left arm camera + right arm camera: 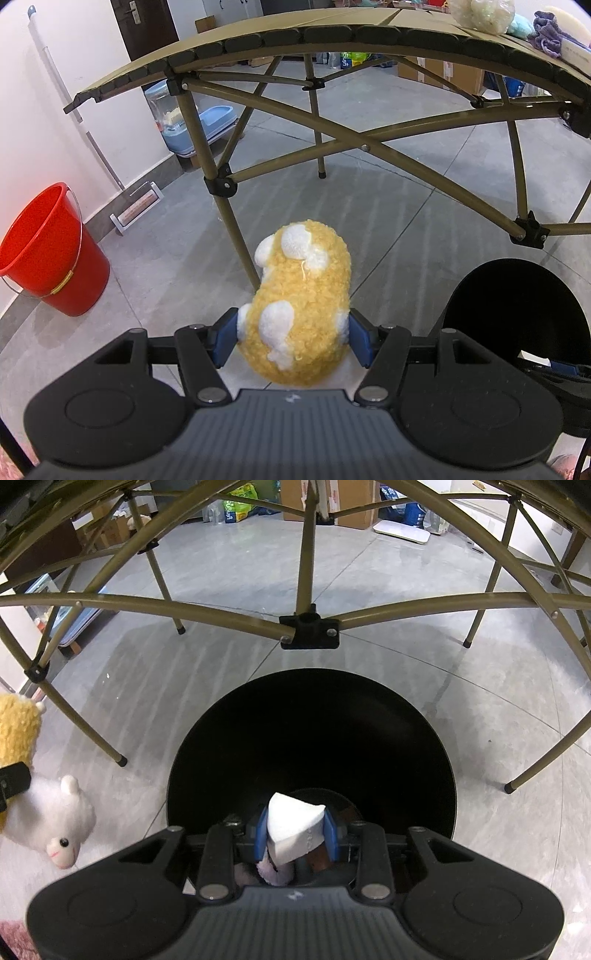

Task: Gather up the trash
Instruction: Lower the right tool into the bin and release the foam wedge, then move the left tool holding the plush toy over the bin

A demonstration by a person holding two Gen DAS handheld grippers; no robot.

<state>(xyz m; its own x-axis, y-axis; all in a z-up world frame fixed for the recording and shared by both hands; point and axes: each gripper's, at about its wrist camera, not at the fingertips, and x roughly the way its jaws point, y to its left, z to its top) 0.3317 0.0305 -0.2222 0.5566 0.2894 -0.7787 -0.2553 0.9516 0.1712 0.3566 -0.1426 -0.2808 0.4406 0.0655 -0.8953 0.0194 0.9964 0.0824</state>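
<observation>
Your plush toy (299,306) is mustard yellow with white patches. Your bin (310,746) is black; your wad (291,830), white. Bucket (48,251): red.

— What am I looking at on my left tool?

— My left matte-black plastic two-finger gripper (293,338): a ribbed dark-grey centre plate bearing a small pale logo, round black housings with shallow discs on either side, angular black link arms pinned with silver round-headed screws, and blue rectangular pads on the fingers (221,341).

— And the other one?

— My right matte-black plastic two-finger gripper (295,834) is built the same: ribbed plate, silver screws, blue pads on its fingers (261,834).
</observation>
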